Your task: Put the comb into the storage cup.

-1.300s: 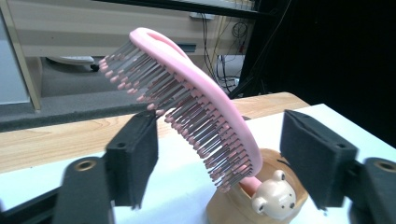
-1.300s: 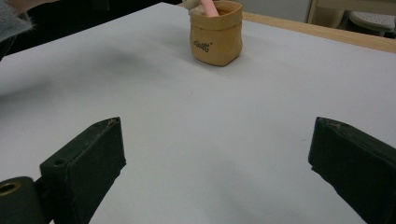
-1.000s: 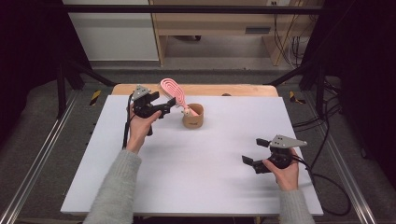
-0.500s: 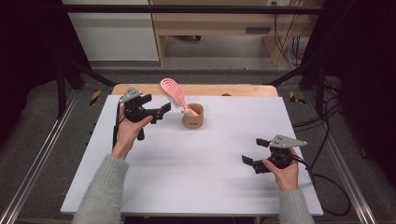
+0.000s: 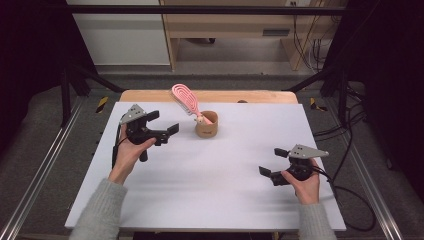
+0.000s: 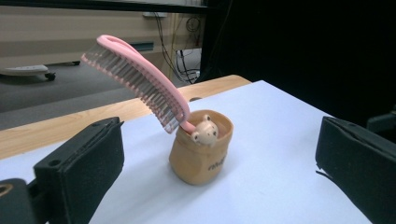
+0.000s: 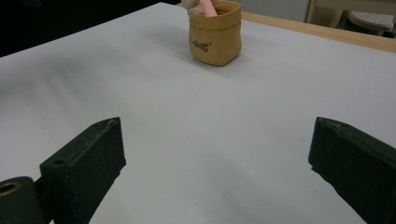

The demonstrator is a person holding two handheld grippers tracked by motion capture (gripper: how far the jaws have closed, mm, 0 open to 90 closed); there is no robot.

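High view: pink brush [image 5: 184, 99] leans out of the tan cup [image 5: 206, 124] near the table [image 5: 220, 200] far edge, lots of bare room in front; my left gripper [image 5: 165, 127] sits just left of cup, jaws just opened wide, nothing between. Left gripper view: cup [image 6: 200, 154] centred betw. my jaws, apart from both. Right gripper view: jaws wide w/ nothing in them, level over bare table, cup [image 7: 215, 33] well ahead.

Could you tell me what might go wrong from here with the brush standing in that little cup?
The pink hairbrush leans far out of the small tan cup, its head well beyond the rim, so it could tip the cup or slide out. The left gripper, jaws just opened and empty, sits close beside the cup; a stray move might knock it over.
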